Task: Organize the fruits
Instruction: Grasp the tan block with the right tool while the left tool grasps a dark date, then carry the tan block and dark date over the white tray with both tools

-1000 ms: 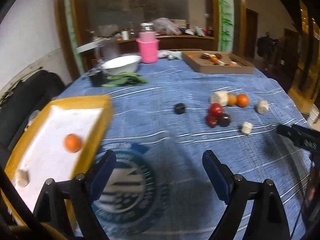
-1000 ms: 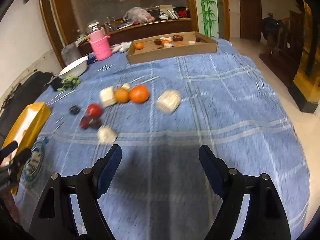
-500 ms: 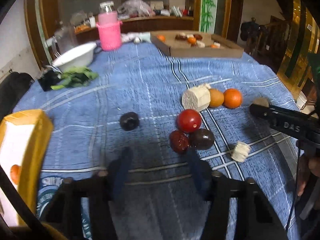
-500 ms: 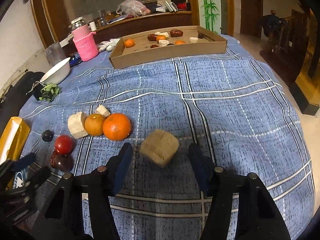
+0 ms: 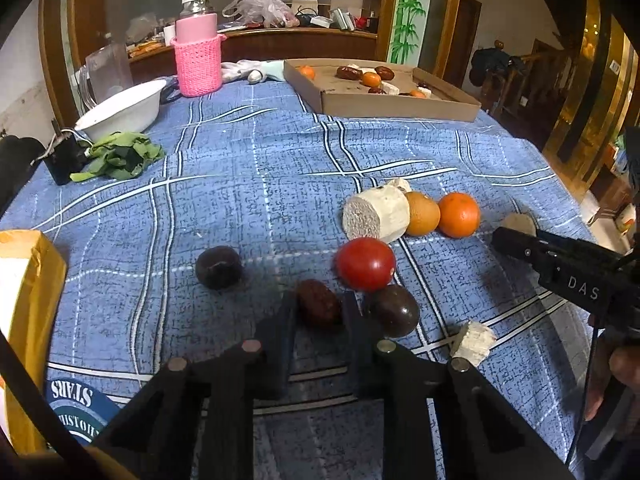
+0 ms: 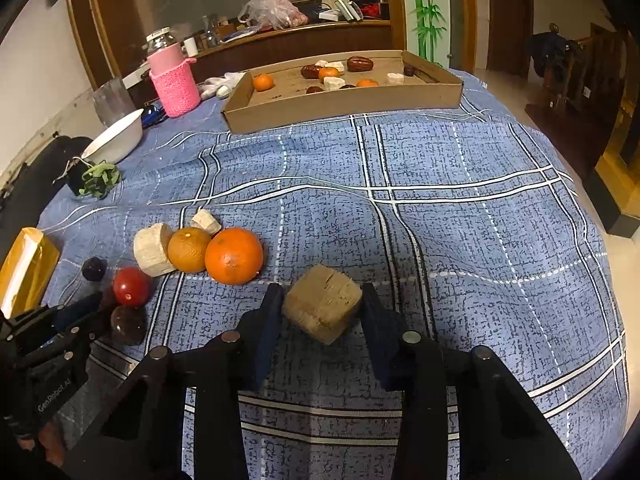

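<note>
1. Left gripper: black two-finger tool, jaws narrow and closing around the dark red oblong date. Both pads sit against or just beside its flanks; firm contact cannot be confirmed.
2. Dark red oblong date: lies on the blue plaid tablecloth, directly ahead between the left fingers. Its long axis runs roughly along the line of the fingers, tilted a little to the left at the far end, so the pads bear on the long sides.
3. Neighbours of the date: glossy dark purple round fruit touching the outer face of the right-hand finger; red round tomato just beyond. Judgement: a lift may nudge both.
4. Right gripper: jaws at middling width and closing on the tan blocky chunk, a pad at each side face. The chunk rests on the cloth, corner towards the camera.
5. Bright orange tangerine: near the chunk's left, apart from it.
6. Shallow brown cardboard tray: far table edge, holding sorted fruit; well apart from both grippers.
7. Yellow-rimmed tray: cut off at the left edge of the left view; contents unseen.
8. Hidden: the date's near end and underside, behind the fingers; the chunk's far face.
</note>
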Motion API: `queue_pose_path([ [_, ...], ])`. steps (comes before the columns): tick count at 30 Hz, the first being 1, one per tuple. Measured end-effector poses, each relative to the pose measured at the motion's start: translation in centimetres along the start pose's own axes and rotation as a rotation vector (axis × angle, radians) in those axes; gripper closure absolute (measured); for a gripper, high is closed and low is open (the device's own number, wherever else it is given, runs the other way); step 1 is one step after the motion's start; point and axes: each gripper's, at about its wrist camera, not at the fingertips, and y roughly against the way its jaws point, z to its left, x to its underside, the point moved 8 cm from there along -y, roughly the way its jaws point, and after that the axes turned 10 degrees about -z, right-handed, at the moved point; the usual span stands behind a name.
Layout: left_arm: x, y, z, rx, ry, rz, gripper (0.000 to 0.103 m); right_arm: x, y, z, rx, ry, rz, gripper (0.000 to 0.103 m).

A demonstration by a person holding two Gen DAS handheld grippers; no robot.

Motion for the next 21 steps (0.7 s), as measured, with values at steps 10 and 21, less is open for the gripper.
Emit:
queue_pose_path([
  [10, 0.5, 1.3, 1.1, 0.020, 0.024, -0.005, 0.081, -0.1, 0.2, 0.0, -0.033, -0.020, -0.006, 0.065],
  [21, 2.4, 6.3, 1.4, 0.017, 0.006, -0.053, 0.081, 1.5, 5.1, 1.9, -0.066, -0.008, -0.044, 0.066],
])
